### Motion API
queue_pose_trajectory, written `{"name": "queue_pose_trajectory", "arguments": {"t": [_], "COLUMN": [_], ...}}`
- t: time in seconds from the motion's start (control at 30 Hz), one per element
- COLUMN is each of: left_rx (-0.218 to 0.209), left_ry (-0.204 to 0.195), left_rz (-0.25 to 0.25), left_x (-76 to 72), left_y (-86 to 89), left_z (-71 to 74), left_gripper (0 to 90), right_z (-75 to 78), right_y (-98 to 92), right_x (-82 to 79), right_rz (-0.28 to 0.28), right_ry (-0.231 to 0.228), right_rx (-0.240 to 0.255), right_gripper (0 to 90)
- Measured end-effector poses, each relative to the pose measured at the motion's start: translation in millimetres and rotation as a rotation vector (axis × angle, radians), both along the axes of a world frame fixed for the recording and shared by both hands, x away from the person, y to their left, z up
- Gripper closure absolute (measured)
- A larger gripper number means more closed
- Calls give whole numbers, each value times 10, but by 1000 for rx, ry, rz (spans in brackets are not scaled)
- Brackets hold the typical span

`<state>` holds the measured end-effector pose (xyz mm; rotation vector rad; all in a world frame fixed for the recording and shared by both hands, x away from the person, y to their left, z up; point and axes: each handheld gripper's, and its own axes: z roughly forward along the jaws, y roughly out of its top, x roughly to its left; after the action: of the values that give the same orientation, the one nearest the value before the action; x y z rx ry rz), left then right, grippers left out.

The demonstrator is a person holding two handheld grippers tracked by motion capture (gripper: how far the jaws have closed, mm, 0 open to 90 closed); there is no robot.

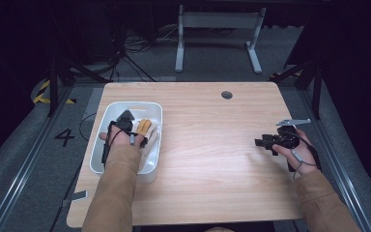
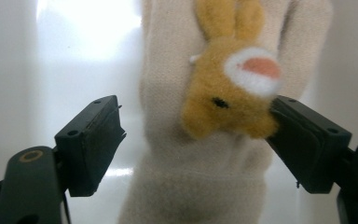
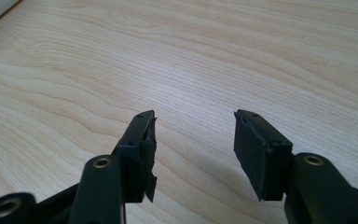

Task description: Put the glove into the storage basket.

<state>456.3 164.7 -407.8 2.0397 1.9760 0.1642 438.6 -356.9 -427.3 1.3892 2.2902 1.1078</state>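
Parted left gripper (image 2: pixel 193 144) jaws straddle the rabbit sock (image 2: pixel 223 93), one seemingly touching it; right gripper (image 3: pixel 193 154) gapes.

text: "4" (image 1: pixel 64 137) | on: grey floor (image 1: pixel 24 145), left of table | other readable text: none

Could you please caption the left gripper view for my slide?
Open left hand-held gripper straddling a cream sock with a yellow plush bunny face.

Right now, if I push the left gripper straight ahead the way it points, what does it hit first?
Most likely the cream knitted item with the orange plush bunny in the white bin. It lies between the left gripper's open jaws, one apparently touching the bunny already. Depth is unclear.
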Motion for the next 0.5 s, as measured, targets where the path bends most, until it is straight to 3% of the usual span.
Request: {"name": "queue_pose_trajectory", "arguments": {"t": [0.27,0.5], "left_rx": [22,5], "left_ry": [-26,-45], "left_rz": [-21,-28], "left_x": [23,43], "left_y": [-13,23], "left_z": [126,189], "left_gripper": [216,226], "right_z": [3,4], "right_y": [-8,-16], "right_x": [0,1], "right_rz": [0,0], "right_ry": [1,-3], "right_rx": [-4,-3], "right_gripper": [492,492]}}
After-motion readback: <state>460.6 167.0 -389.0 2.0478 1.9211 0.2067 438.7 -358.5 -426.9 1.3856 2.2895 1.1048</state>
